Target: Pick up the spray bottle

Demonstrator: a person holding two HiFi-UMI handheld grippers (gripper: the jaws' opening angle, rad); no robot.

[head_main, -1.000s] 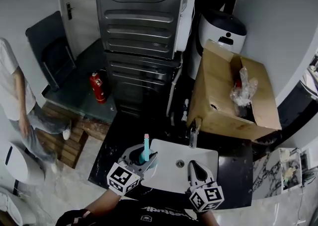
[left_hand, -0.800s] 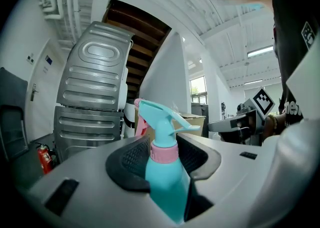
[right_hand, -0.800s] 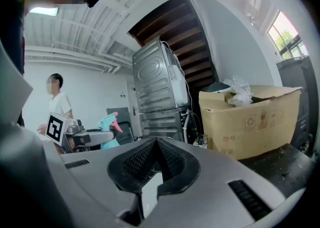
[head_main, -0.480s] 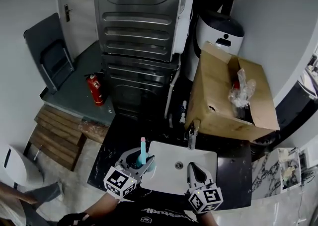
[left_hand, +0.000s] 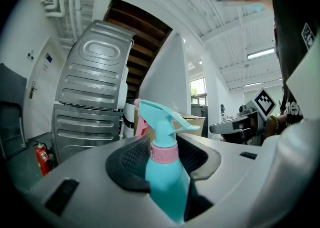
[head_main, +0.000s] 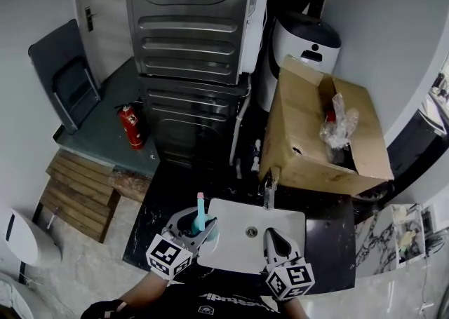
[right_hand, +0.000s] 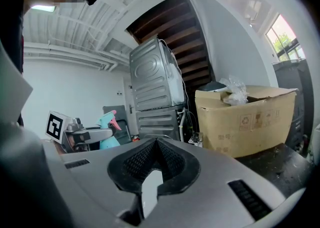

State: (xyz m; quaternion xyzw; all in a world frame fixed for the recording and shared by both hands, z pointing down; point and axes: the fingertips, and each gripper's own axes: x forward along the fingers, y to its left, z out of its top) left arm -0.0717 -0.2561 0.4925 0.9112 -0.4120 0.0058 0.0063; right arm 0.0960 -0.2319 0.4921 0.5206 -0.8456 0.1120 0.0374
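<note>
The spray bottle (left_hand: 162, 187) is teal with a pink collar (left_hand: 164, 153), the cardboard box (head_main: 302, 135) brown, the fire extinguisher (head_main: 129, 127) red.

Read no clear wording. Made out only tiny printed symbols on the cardboard box (right_hand: 243, 119), beyond and right of the right gripper (right_hand: 156, 144) jaws.

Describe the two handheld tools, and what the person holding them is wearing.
The left tool and right tool are light grey plastic shells with black textured pads lining the jaws. Each carries a white cube with black square markers. The person wears a black top with pale lettering.
</note>
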